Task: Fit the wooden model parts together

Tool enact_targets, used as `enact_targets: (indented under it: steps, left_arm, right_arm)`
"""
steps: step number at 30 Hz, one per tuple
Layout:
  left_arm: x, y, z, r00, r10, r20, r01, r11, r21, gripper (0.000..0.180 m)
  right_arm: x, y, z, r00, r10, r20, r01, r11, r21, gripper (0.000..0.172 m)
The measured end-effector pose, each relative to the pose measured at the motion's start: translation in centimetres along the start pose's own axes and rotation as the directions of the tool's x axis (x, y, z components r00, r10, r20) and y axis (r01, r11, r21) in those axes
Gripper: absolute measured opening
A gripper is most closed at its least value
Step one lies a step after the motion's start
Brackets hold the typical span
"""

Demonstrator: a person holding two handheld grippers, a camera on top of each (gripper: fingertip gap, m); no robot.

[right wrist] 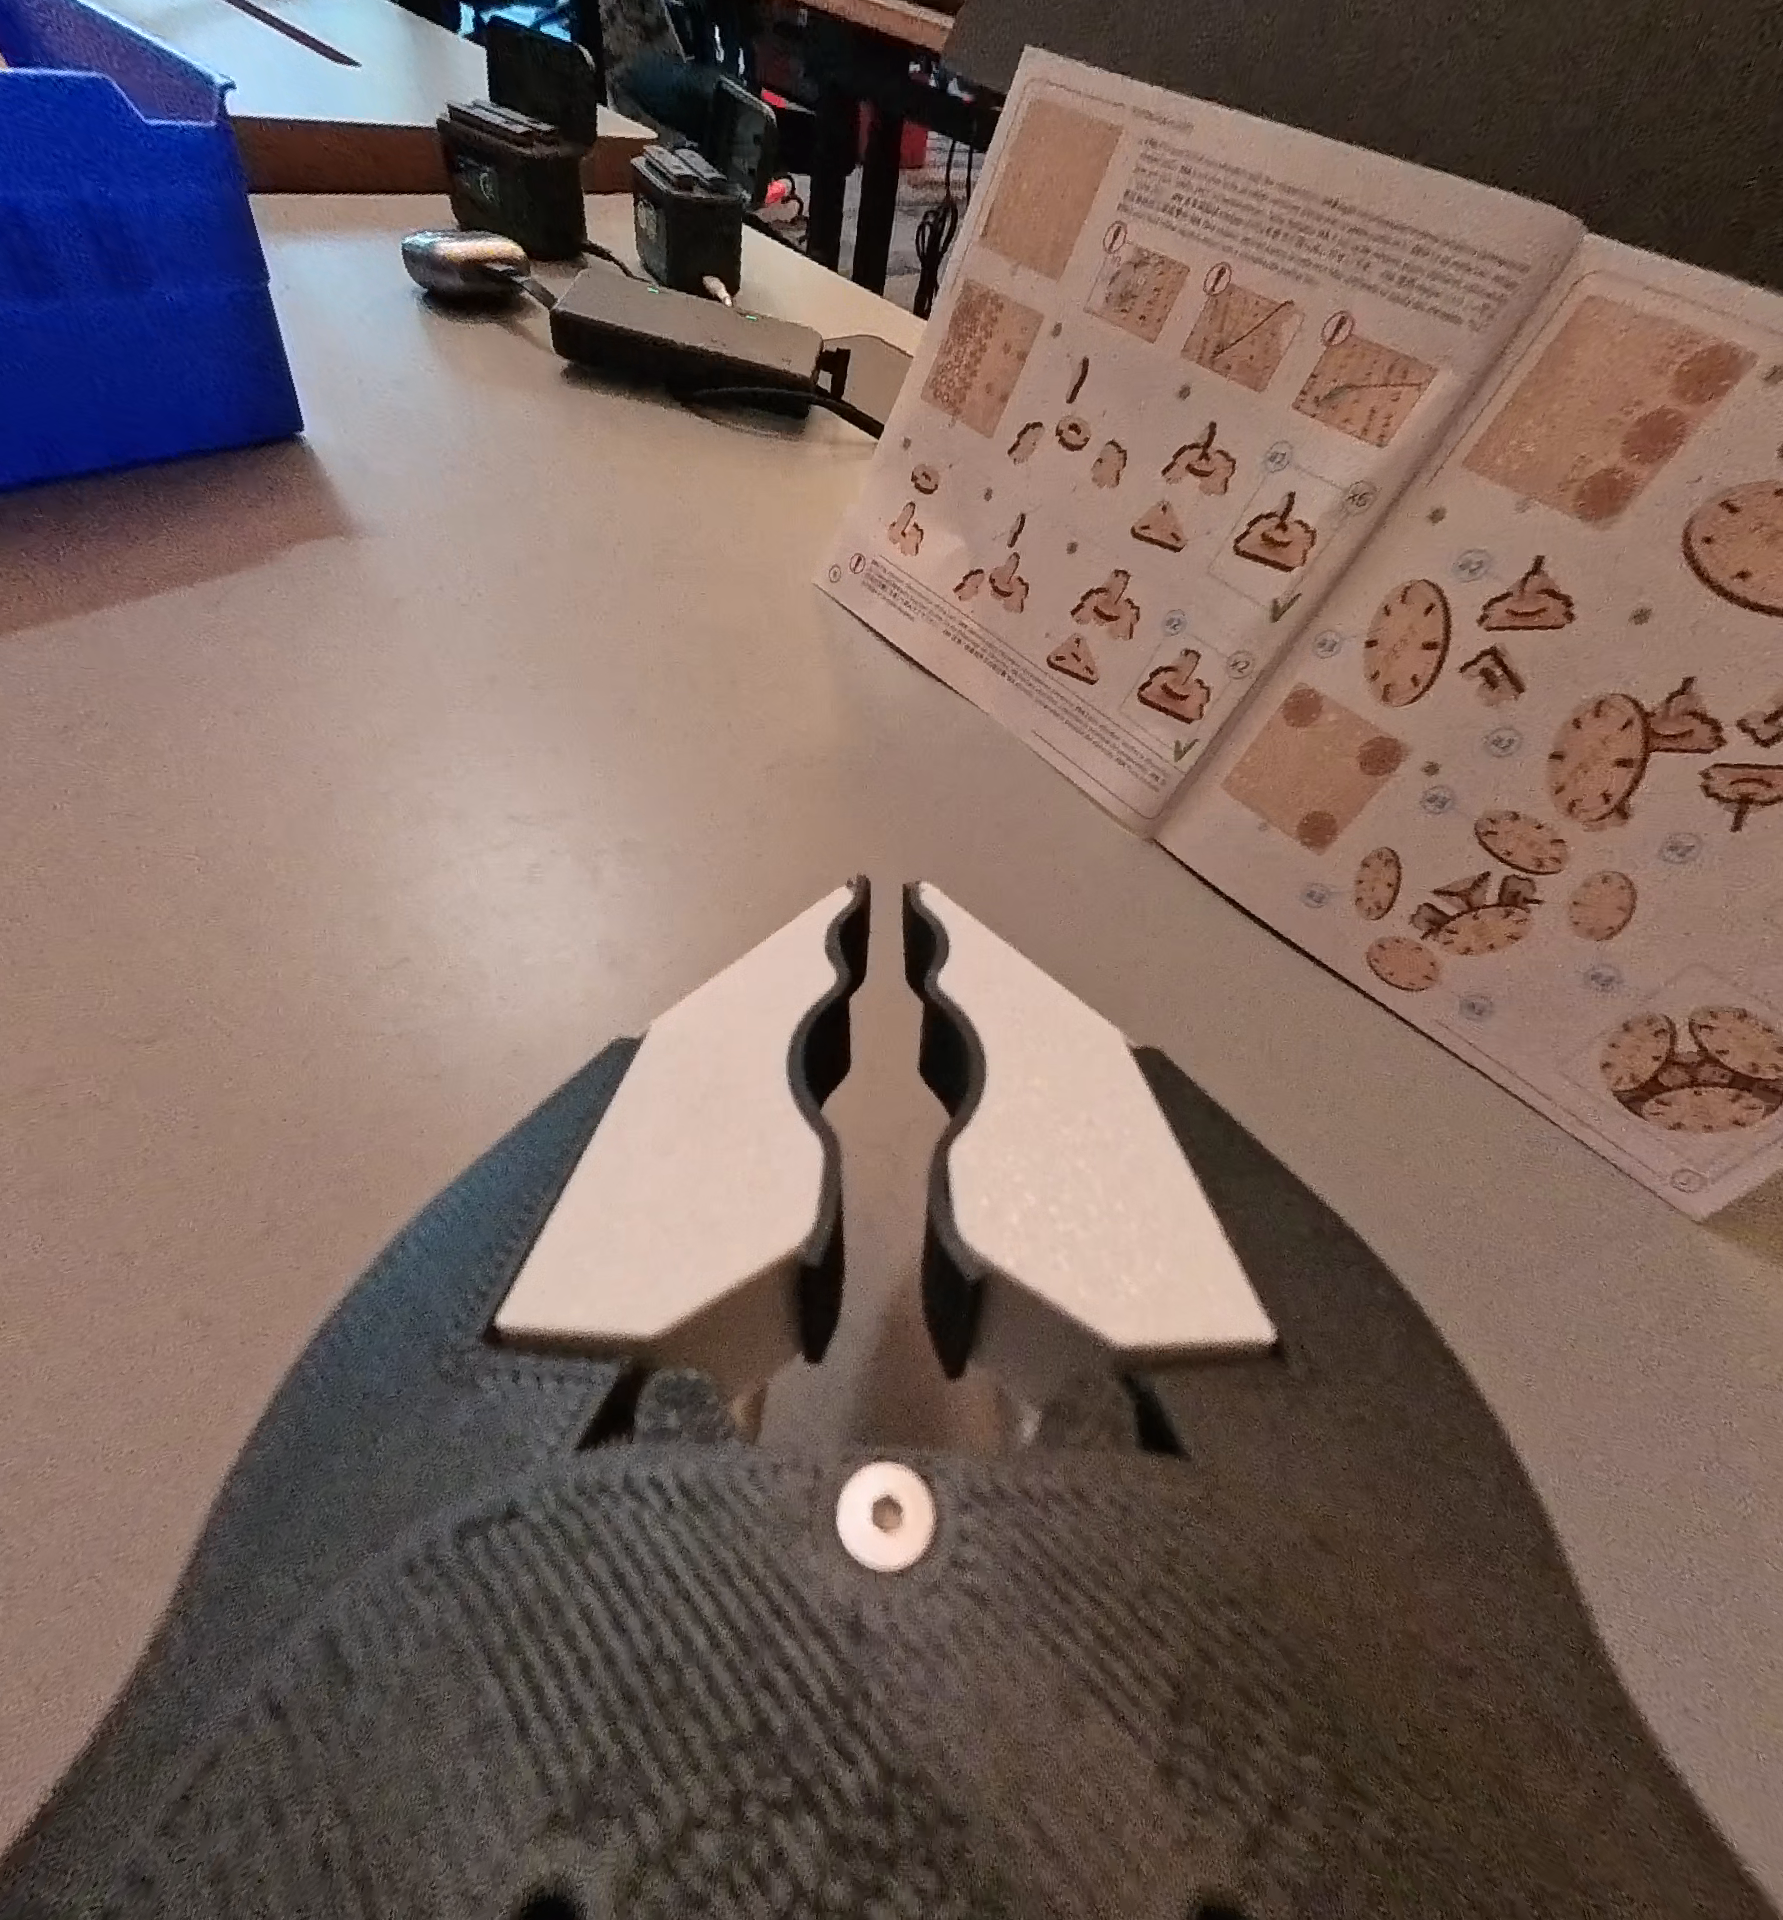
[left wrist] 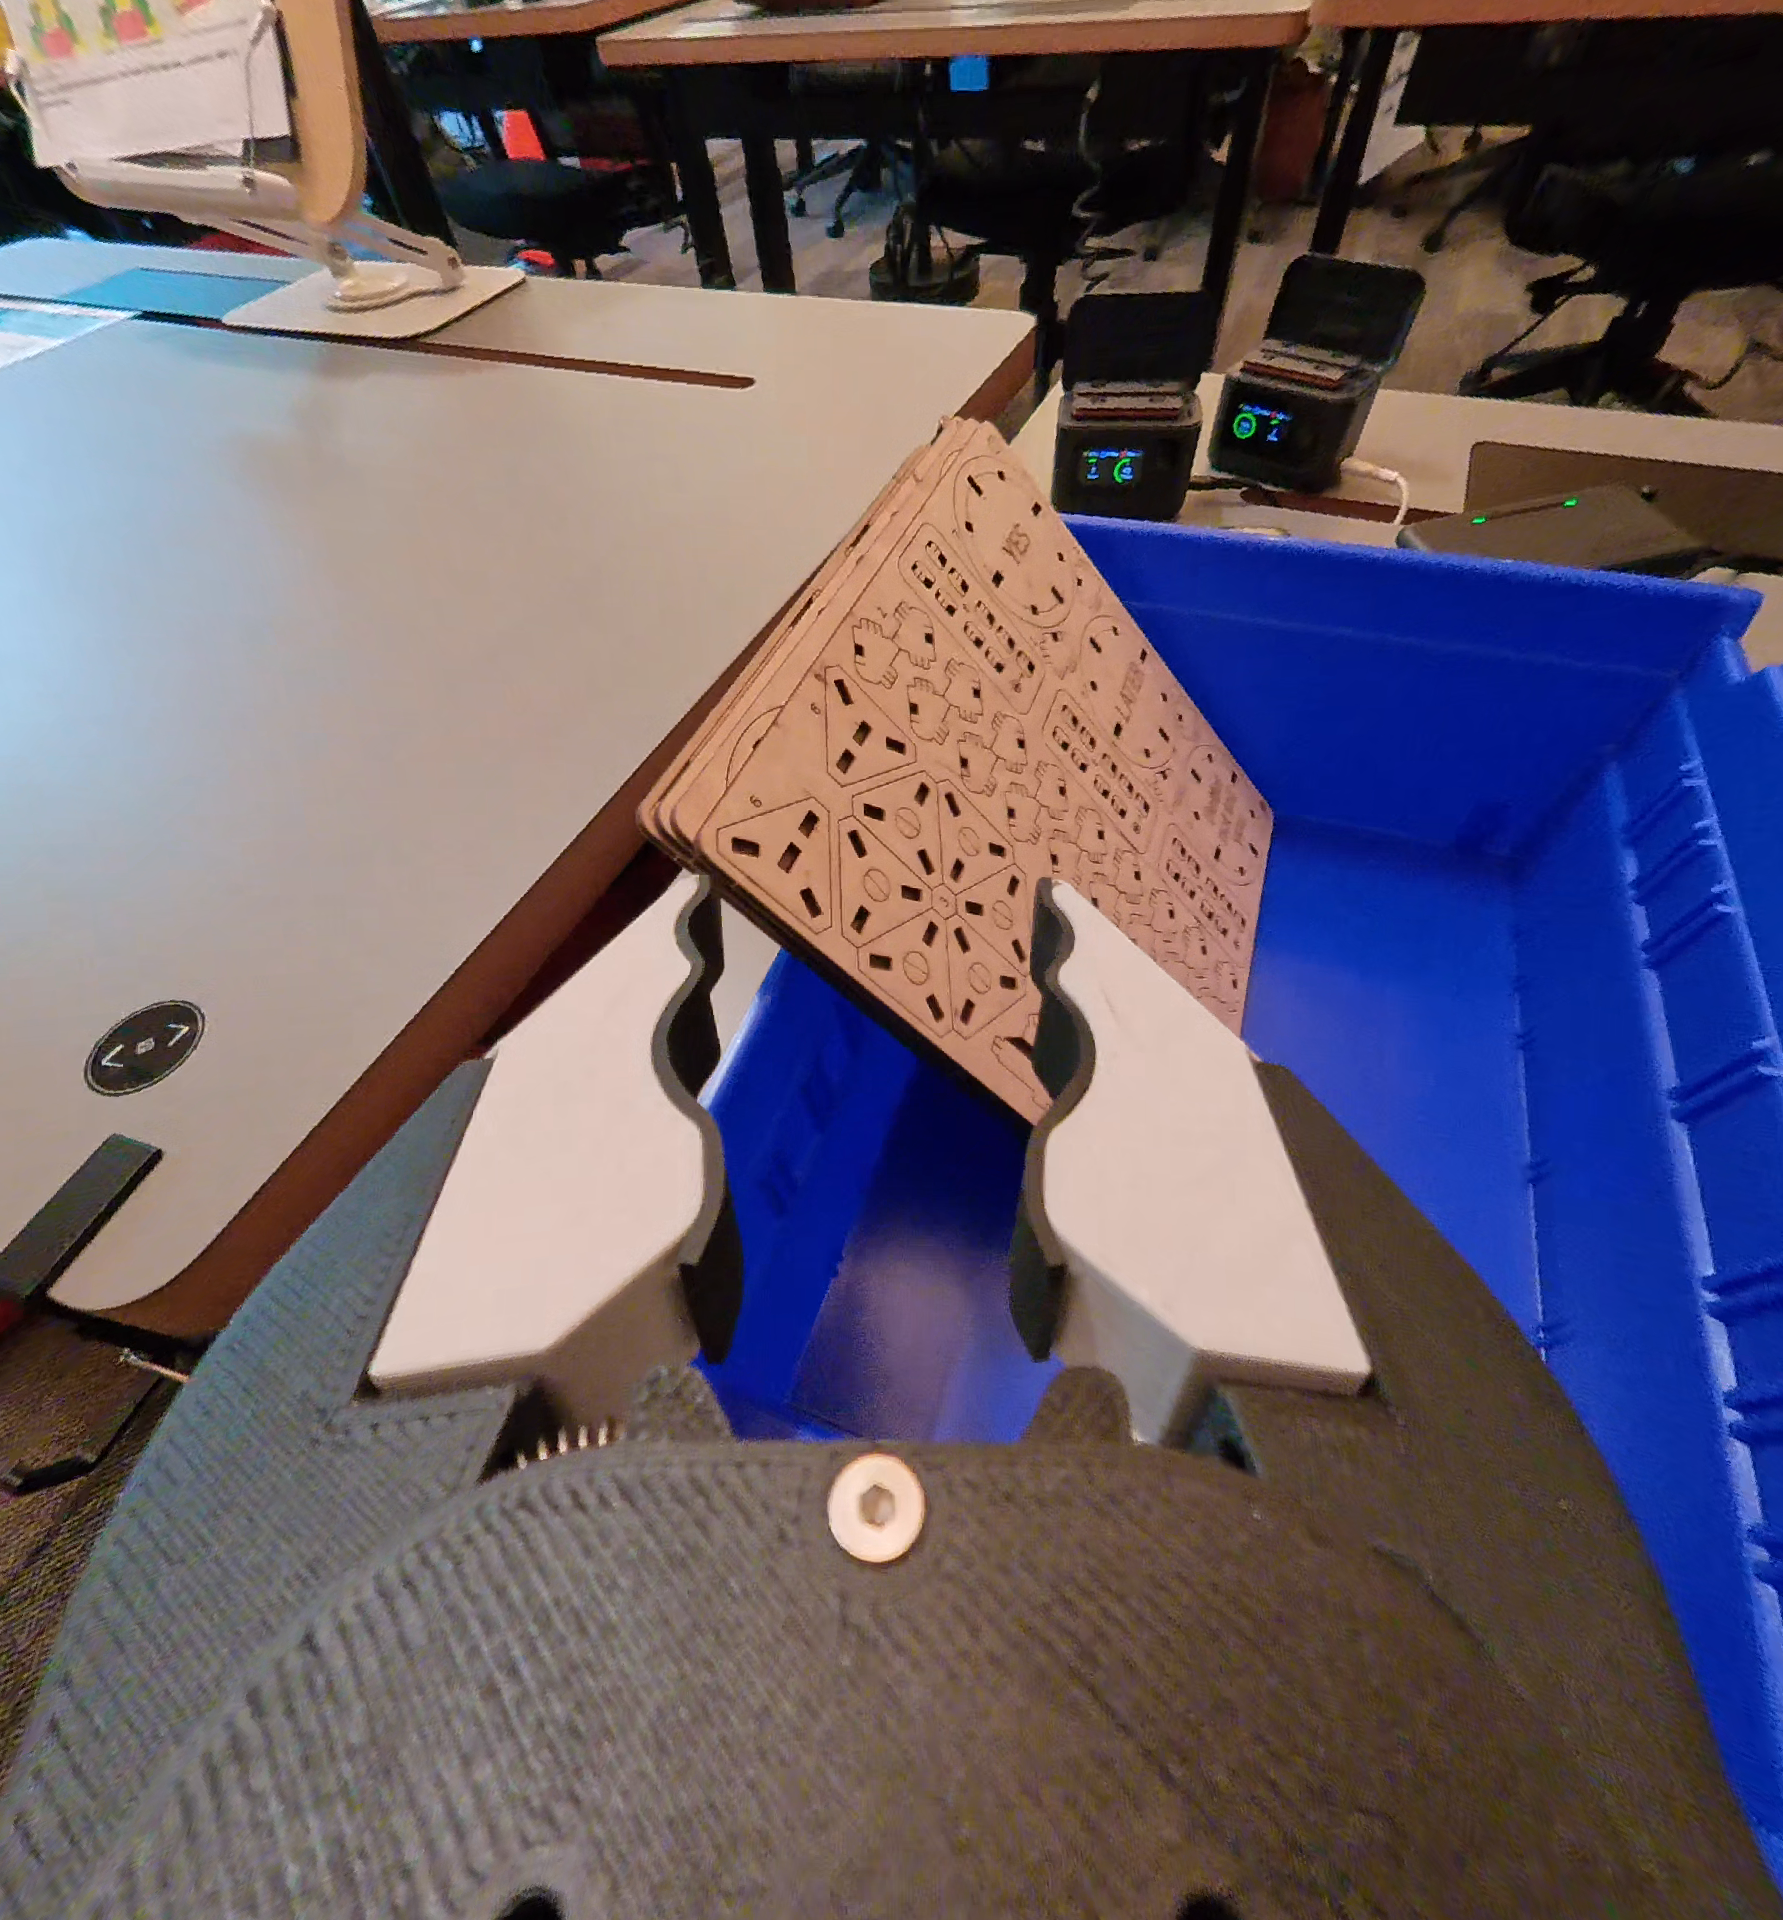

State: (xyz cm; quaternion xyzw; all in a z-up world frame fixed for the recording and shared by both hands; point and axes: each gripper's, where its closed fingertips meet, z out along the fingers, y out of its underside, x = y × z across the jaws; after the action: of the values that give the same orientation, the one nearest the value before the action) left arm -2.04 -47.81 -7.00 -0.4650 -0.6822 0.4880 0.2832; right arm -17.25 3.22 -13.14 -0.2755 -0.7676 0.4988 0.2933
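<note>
In the left wrist view a stack of thin laser-cut wooden sheets point(left wrist: 970, 748) leans tilted against the left wall of a blue plastic bin point(left wrist: 1386, 707). My left gripper point(left wrist: 876, 888) is open just above the bin's near end. Its fingertips stand on either side of the stack's lower corner and do not press on it. In the right wrist view my right gripper point(right wrist: 884, 888) is shut, with only a thin slit between the pads and nothing in it. It hovers low over the grey table point(right wrist: 347, 779). An open instruction booklet point(right wrist: 1386, 582) stands propped to its right.
A grey desk point(left wrist: 347, 623) with a lamp base point(left wrist: 378, 291) lies left of the bin. Two black charger cases point(left wrist: 1126, 436) and a flat black box point(right wrist: 679, 332) with cables sit behind it. The bin also shows in the right wrist view point(right wrist: 87, 291) at far left. About 55 cm separates my left fingertips from my right.
</note>
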Motion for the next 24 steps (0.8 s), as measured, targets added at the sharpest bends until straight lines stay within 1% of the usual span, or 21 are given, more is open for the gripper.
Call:
enact_targets:
  steps: [2, 6, 9, 10, 13, 16, 21, 24]
  left_arm:
    - [-0.4, 0.2, 0.3, 1.0, -0.009, 0.029, 0.009, 1.0, -0.012, 0.058]
    - [-0.1, -0.2, 0.0, 0.999, -0.039, 0.003, 0.039, 0.999, 0.015, 0.052]
    - [-1.2, -0.2, -0.2, 0.997, -0.037, 0.068, 0.035, 0.999, 0.02, 0.051]
    - [-1.4, -0.2, -0.2, 0.997, -0.042, 0.071, 0.041, 0.999, 0.024, 0.051]
    - [-1.2, -0.1, 0.0, 0.995, -0.089, 0.038, 0.088, 0.996, 0.02, 0.051]
    - [-1.3, -0.1, 0.3, 0.993, -0.116, 0.032, 0.115, 0.993, 0.019, 0.049]
    - [-1.1, -0.2, 0.5, 0.989, -0.148, 0.02, 0.148, 0.989, 0.026, 0.04]
    - [-1.1, -0.3, 0.5, 0.99, -0.133, 0.04, 0.132, 0.991, 0.027, 0.04]
  right_arm:
    - [0.0, 0.0, 0.0, 1.0, -0.014, -0.005, 0.014, 1.0, -0.001, 0.004]
    - [-0.1, -0.2, -0.1, 0.998, -0.059, -0.023, 0.059, 0.998, 0.0, 0.004]
    - [-0.5, -0.3, -0.1, 0.996, -0.089, -0.024, 0.089, 0.996, 0.002, 0.004]
    - [-0.7, -0.3, -0.1, 0.995, -0.099, -0.022, 0.099, 0.995, 0.002, 0.004]
    - [-1.0, -0.3, -0.1, 0.99, -0.14, -0.029, 0.14, 0.99, 0.001, 0.004]
    - [-1.2, -0.5, -0.1, 0.984, -0.175, -0.042, 0.176, 0.984, 0.004, 0.003]
    - [-1.1, -0.5, -0.2, 0.984, -0.175, -0.046, 0.175, 0.985, 0.005, 0.003]
    - [-1.0, -0.5, -0.2, 0.986, -0.161, -0.045, 0.161, 0.987, 0.004, 0.003]
